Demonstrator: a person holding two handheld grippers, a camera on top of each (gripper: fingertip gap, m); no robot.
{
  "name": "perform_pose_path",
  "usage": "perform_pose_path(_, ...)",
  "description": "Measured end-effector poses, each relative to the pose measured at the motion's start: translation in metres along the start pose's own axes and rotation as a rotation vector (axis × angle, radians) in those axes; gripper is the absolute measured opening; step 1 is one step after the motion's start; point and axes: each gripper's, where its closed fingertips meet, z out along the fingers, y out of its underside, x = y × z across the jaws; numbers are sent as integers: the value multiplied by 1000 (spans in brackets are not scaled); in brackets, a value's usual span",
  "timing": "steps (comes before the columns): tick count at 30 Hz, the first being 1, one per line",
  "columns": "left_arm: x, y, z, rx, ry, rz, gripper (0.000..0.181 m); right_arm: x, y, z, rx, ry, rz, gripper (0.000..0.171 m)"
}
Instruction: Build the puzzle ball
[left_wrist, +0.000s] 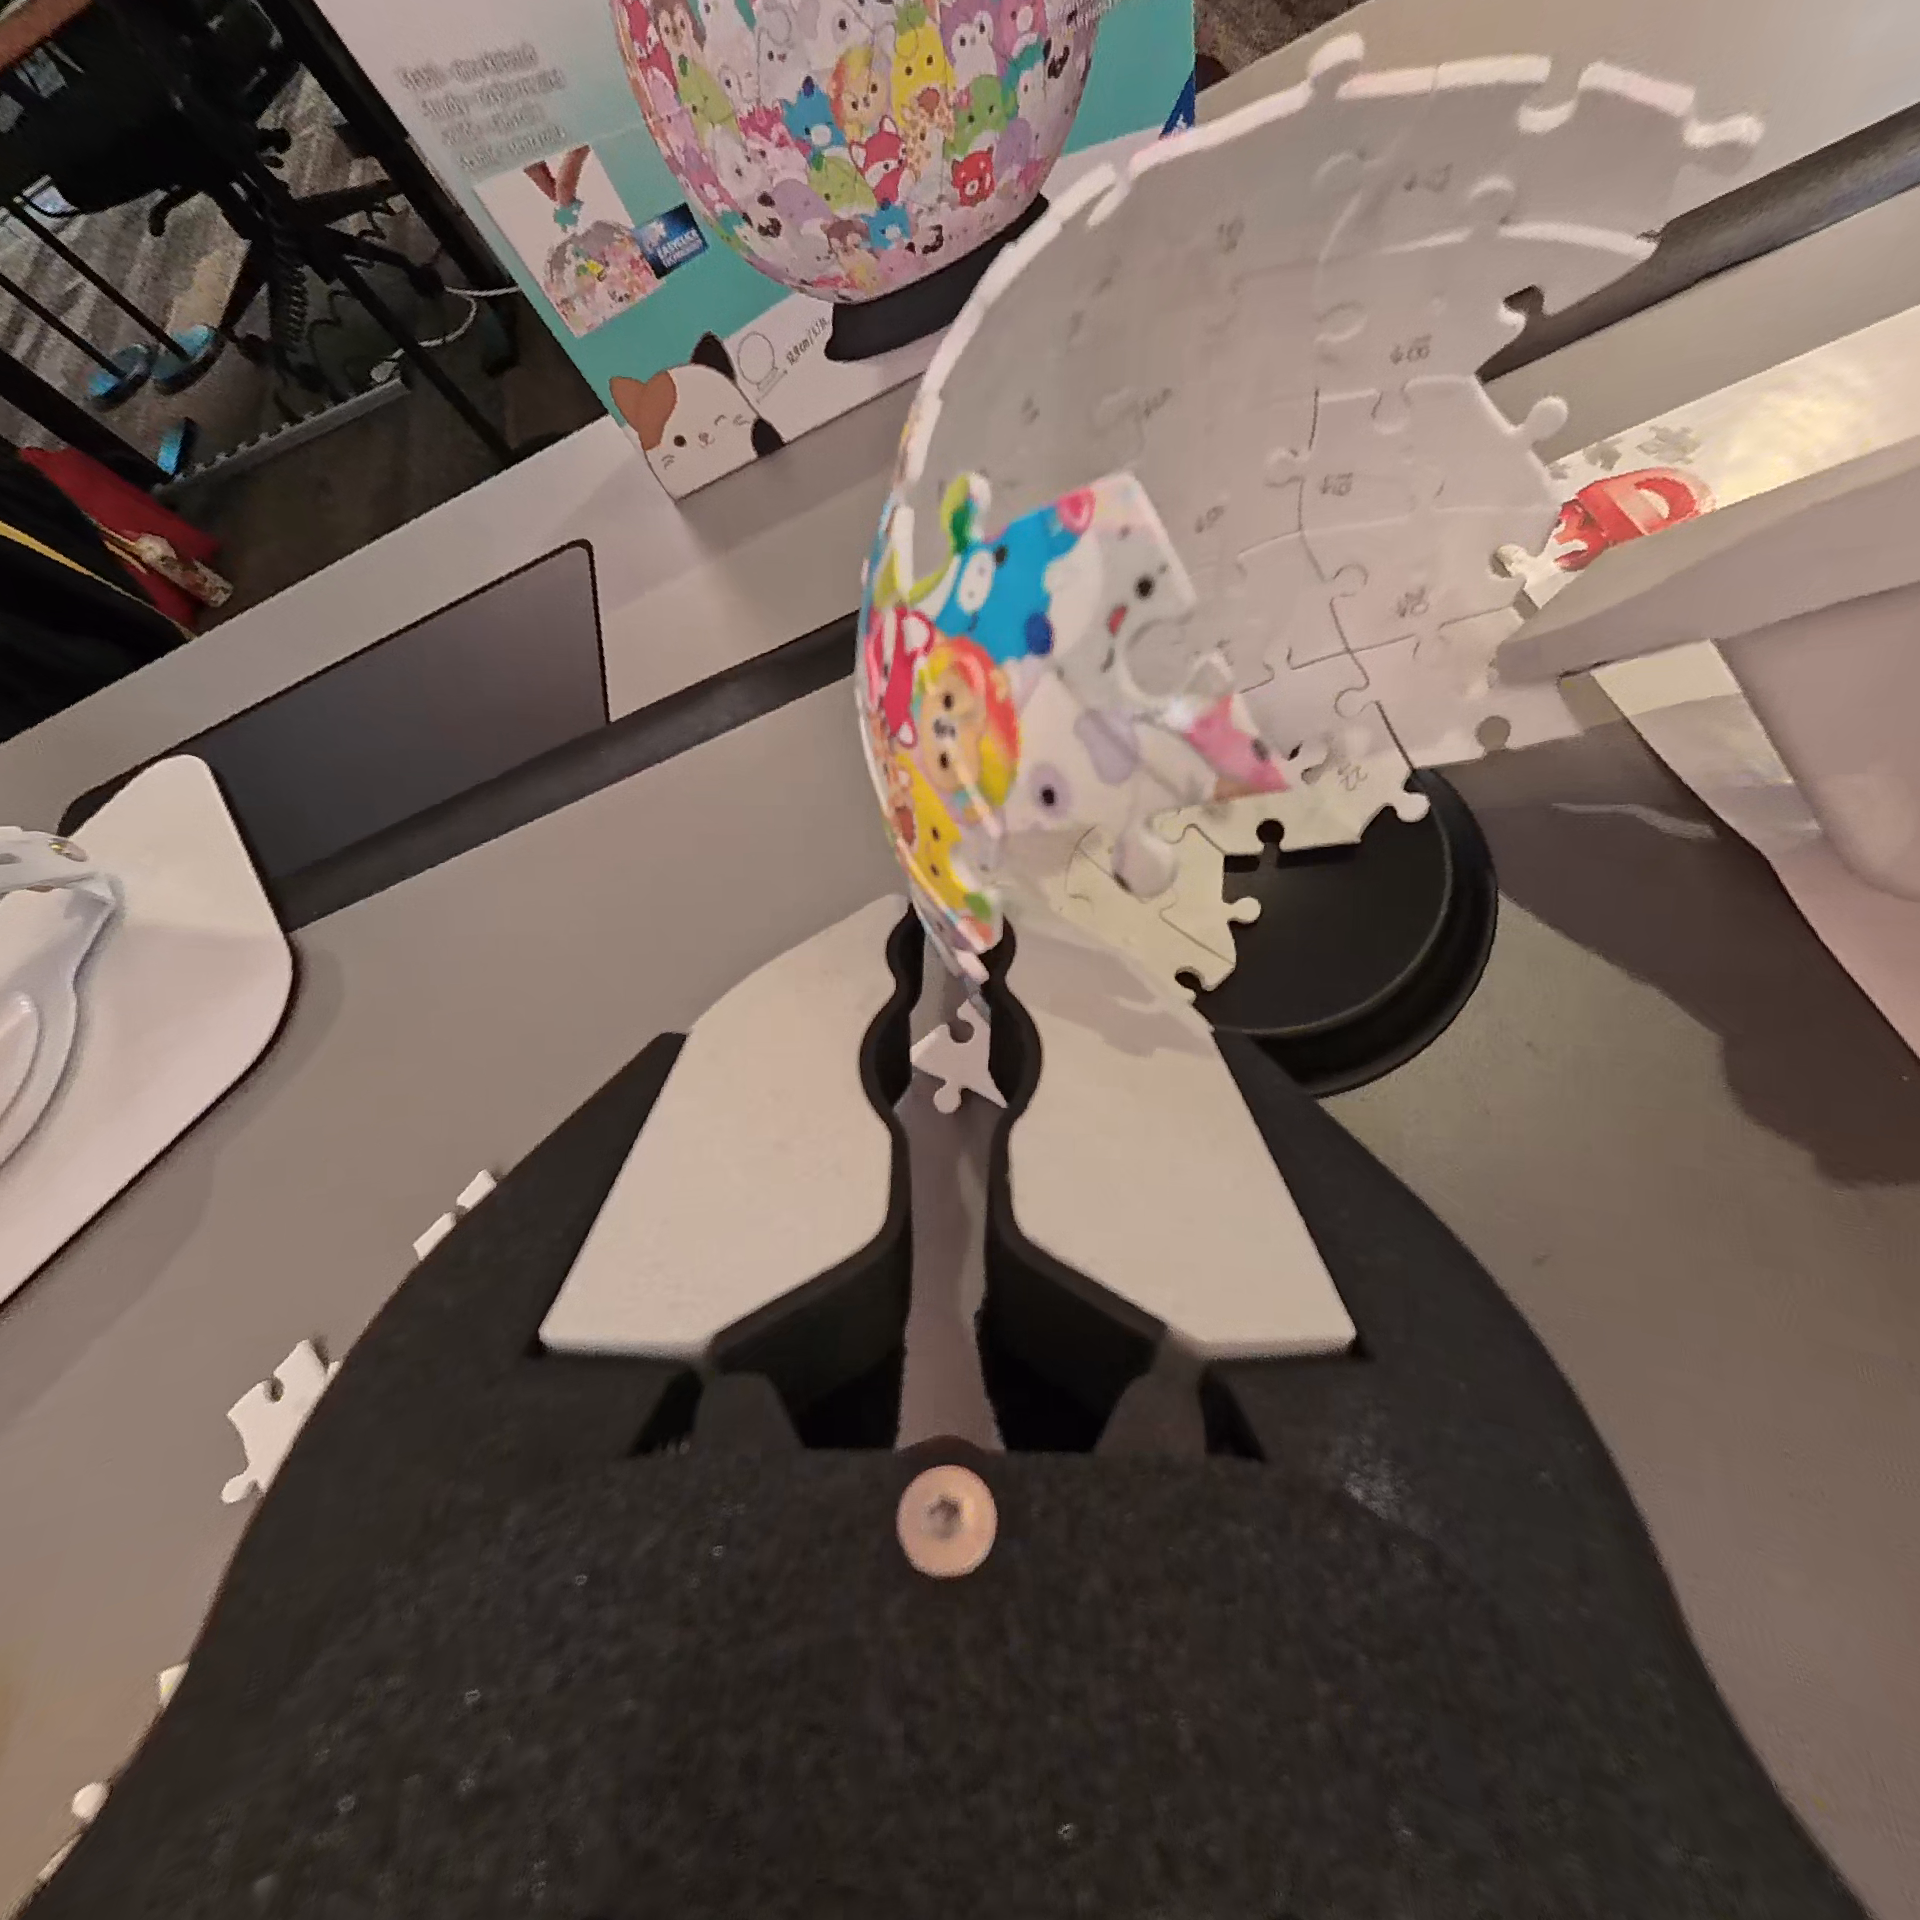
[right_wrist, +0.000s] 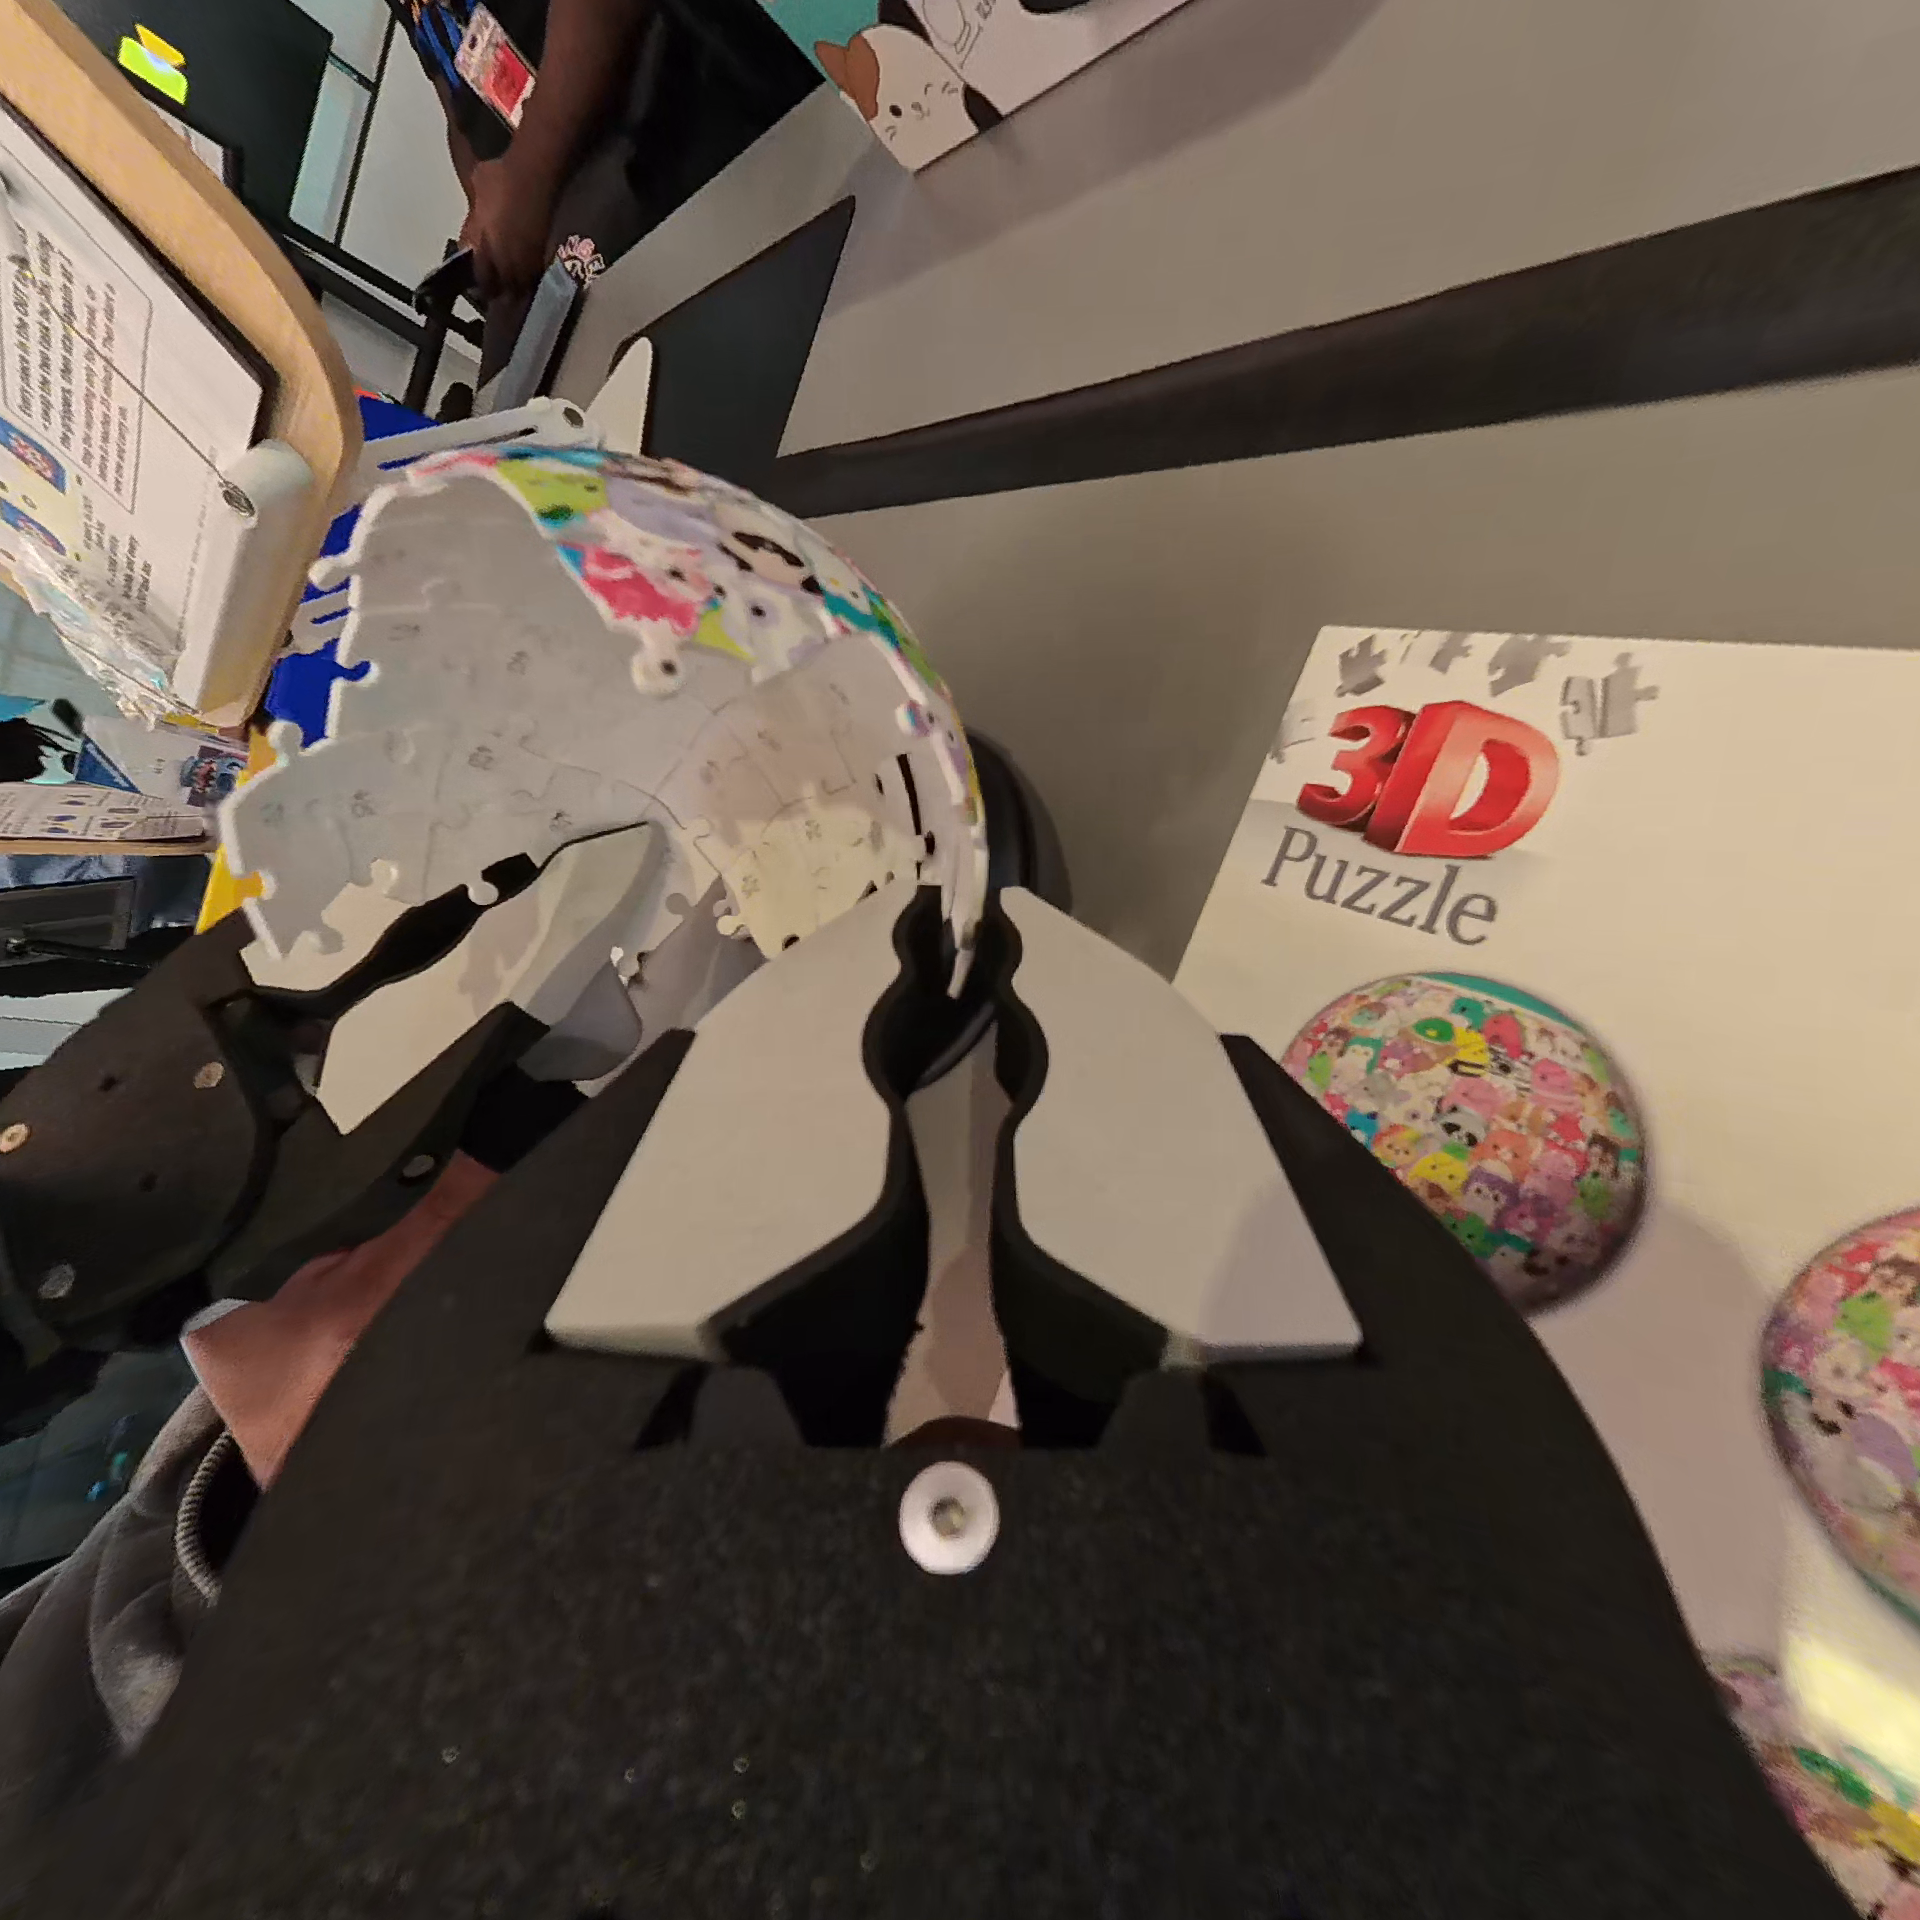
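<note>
The left gripper (left_wrist: 951, 997) is pinching the lower rim of the half-built puzzle ball (left_wrist: 1226, 499), its fingers pressed together on the thin shell edge where a white tab is sticking down between them; the right gripper (right_wrist: 951, 971) is clamping another part of the same rim, its fingers closed on the edge near the coloured side. Between the two grips the ball (right_wrist: 582, 727) is hanging above the grey table (left_wrist: 644, 935) as an open bowl of joined pieces, the plain numbered inside facing both cameras; the black round stand (left_wrist: 1382, 935) is sitting on the table just behind and below it.

The step in hand looks to be steadying the shell so more pieces can go in; doing it well probably means keeping both pinches light and square to the rim, since squeezing or twisting one hand against the other could pop the seams; lowering the shell onto the stand would likely free a gripper.

Loose white pieces (left_wrist: 275, 1413) are lying on the table beside the left gripper; the puzzle box (right_wrist: 1558, 935) is lying flat to the right.
</note>
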Motion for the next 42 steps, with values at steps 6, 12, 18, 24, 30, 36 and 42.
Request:
perform_pose_path(6,0,-1,-1,8,-19,-4,9,0,2,-4,0,54,-92,12)
perform_pose_path(12,0,0,-1,6,-16,-8,9,-37,0,-35,124,170,-476,0)
perform_pose_path(18,0,1,-1,0,0,-27,9,-41,-2,12,47,271,-792,0)
perform_pose_path(24,-3,1,0,-3,12,-51,8,-22,4,27,-85,345,-738,0)
perform_pose_path(30,-1,0,-1,-2,48,-85,8,-12,12,33,-143,434,-760,0)
perform_pose_path(36,-3,0,0,-6,84,-127,8,-11,12,39,-149,410,-680,0)
perform_pose_path(42,-4,0,2,-10,68,-124,8,-11,12,41,-172,396,-652,0)
